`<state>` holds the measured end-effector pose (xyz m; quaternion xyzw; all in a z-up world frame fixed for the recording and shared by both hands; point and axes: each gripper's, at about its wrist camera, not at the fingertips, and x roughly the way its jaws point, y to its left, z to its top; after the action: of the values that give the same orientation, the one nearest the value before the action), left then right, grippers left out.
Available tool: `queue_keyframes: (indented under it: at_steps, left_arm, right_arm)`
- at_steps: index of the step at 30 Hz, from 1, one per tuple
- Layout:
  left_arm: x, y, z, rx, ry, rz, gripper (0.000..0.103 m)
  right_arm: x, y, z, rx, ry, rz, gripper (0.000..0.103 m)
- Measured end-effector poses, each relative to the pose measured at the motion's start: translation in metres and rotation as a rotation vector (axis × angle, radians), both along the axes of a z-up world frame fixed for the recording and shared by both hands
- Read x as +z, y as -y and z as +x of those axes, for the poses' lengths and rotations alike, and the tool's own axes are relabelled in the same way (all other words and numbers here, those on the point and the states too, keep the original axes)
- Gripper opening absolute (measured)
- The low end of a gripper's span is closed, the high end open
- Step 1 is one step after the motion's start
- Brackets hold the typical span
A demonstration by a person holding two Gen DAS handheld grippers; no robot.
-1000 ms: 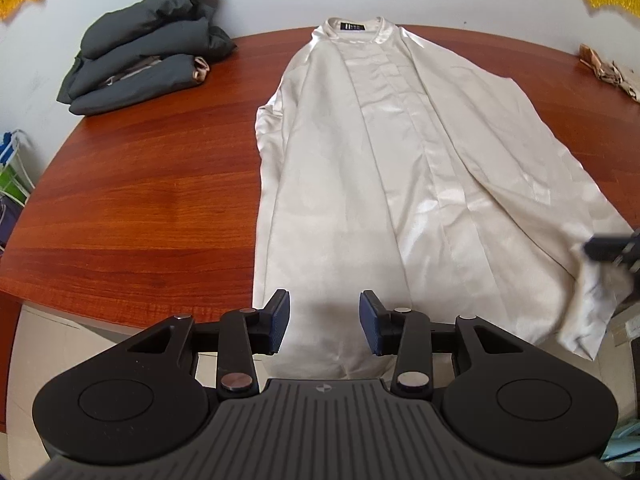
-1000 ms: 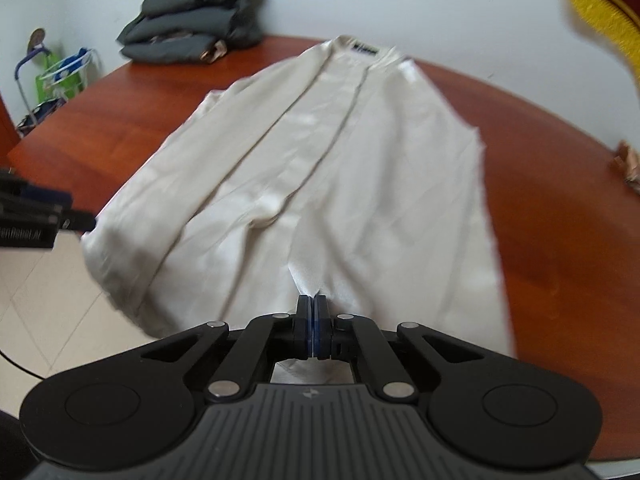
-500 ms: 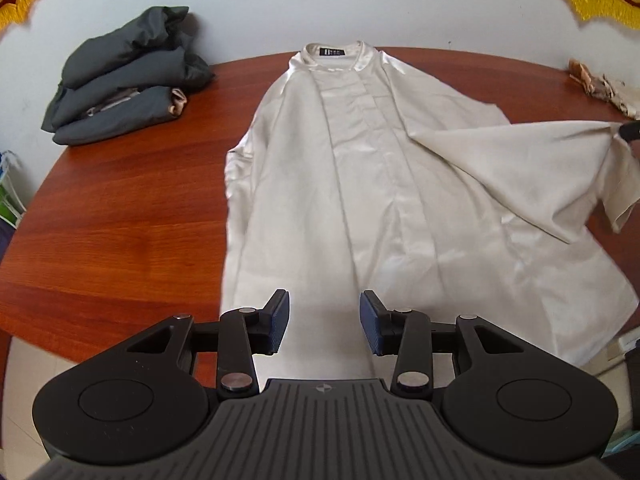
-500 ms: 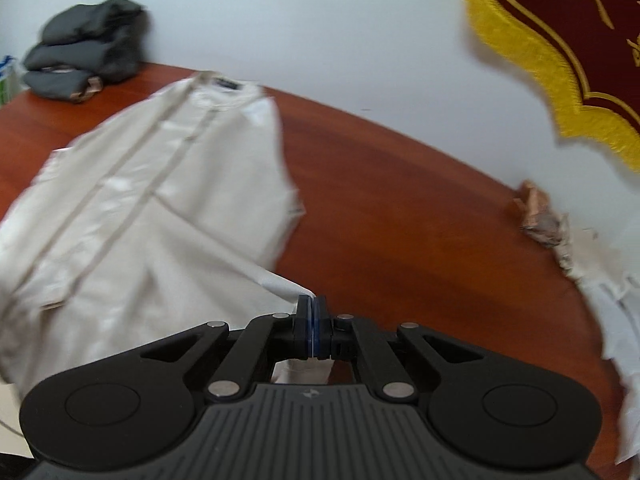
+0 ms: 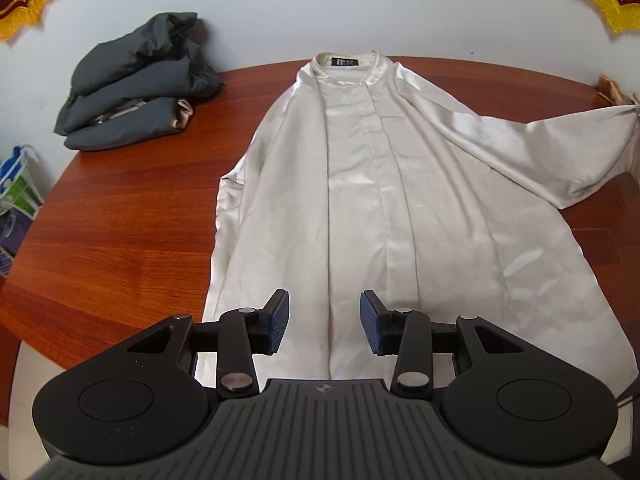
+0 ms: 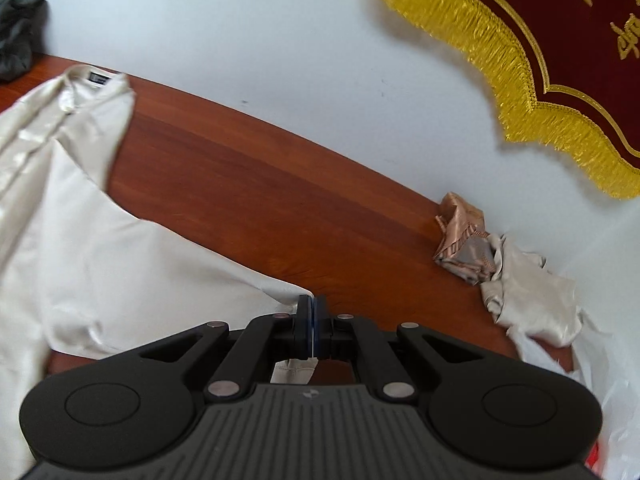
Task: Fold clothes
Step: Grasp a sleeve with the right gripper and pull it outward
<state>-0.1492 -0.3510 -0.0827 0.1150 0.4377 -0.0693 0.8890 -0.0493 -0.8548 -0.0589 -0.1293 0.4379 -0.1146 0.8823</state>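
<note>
A cream satin button-front shirt (image 5: 384,208) lies face up along the middle of the round reddish-brown wooden bench (image 5: 120,216), its collar with a black label at the top centre of the left wrist view and its hem at the lower edge, just under the left hand-held gripper (image 5: 324,322). That gripper hovers low in the frame with its blue-padded fingers (image 5: 278,320) wide apart, the shirt's hem showing between them, nothing held. One sleeve (image 5: 532,148) is drawn out toward the right edge of the frame, its cuff lifted off the wood. In the right wrist view the right hand-held gripper (image 6: 311,330) sits at bottom centre, jaws pressed together on that sleeve's cuff, with cloth running away to the left and a bit of fabric hanging below the pads. A pile of dark grey folded garments (image 5: 136,88) rests at the upper left of the left wrist view, well apart from the shirt. A crumpled tan and pale cloth heap (image 6: 500,264) sits at the right of the right wrist view, and a dark red banner with gold fringe (image 6: 540,56) hangs on the white wall at upper right
</note>
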Motion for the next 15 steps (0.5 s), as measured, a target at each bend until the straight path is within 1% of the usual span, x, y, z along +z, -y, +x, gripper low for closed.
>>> queue_keyframes:
  at_steps: [2, 3, 5, 7, 9, 15]
  left_arm:
    - [0.001, 0.012, -0.002, 0.026, 0.002, 0.01, 0.043]
    - [0.003, 0.018, -0.004, 0.045, 0.005, 0.018, 0.043]
    - [0.005, 0.029, -0.007, 0.077, 0.007, 0.024, 0.043]
    - [0.007, 0.04, -0.01, 0.108, 0.008, 0.03, 0.043]
    - [0.009, 0.05, -0.014, 0.14, 0.01, 0.036, 0.043]
    - [0.014, 0.083, -0.024, 0.234, 0.016, 0.055, 0.044]
  right_arm:
    - [-0.009, 0.03, 0.017, 0.016, -0.012, -0.013, 0.001]
    - [-0.011, 0.033, 0.02, 0.018, -0.015, -0.014, 0.001]
    - [-0.018, 0.057, 0.032, 0.025, -0.026, -0.014, 0.001]
    - [-0.021, 0.084, 0.041, 0.039, -0.036, -0.02, 0.001]
    - [-0.023, 0.102, 0.047, 0.047, -0.039, -0.023, 0.001]
    - [-0.033, 0.178, 0.067, 0.019, -0.041, -0.026, 0.001]
